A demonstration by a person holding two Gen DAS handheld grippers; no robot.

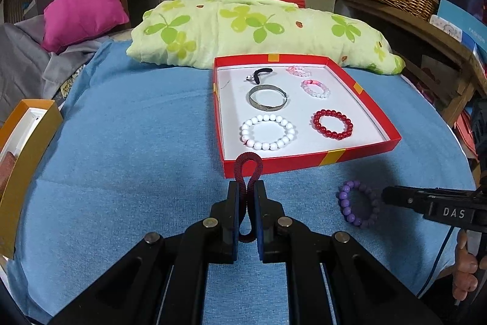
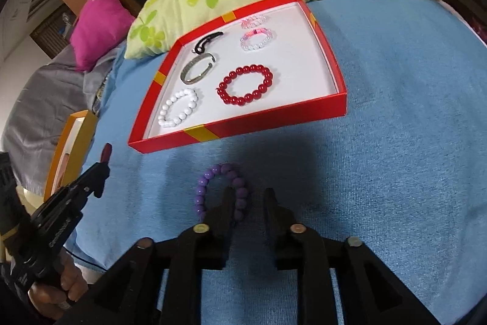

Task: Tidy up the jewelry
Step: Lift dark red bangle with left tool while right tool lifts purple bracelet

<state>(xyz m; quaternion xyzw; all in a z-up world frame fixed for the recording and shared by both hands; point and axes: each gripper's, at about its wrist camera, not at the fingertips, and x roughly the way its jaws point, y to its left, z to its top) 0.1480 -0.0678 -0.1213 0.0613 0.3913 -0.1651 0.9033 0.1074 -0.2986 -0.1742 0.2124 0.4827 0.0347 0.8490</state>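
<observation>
Your left gripper (image 1: 247, 188) is clamped tight on a dark red coiled hair band (image 1: 248, 172), pinched flat between the jaws. One loop of the band sticks out past the fingertips, and a smaller loop bulges out behind them. The gripper hangs just short of the near wall of the red tray (image 1: 304, 162), which sits on the blue cloth (image 1: 137, 142).

Your right gripper (image 2: 249, 197) stands partly open and holds nothing. A purple bead bracelet (image 2: 223, 188) lies flat on the blue cloth in front of it. The left finger (image 2: 226, 203) rests over the bracelet's right side, inside the ring of beads, while the right finger sits just outside it. Whether the finger touches the beads cannot be told.

Inside the tray lie a white bead bracelet (image 1: 268, 128), a red bead bracelet (image 1: 332, 124), a metal bangle (image 1: 267, 98), two pale pink bead bracelets (image 1: 315, 89) and a black band (image 1: 261, 73).
</observation>
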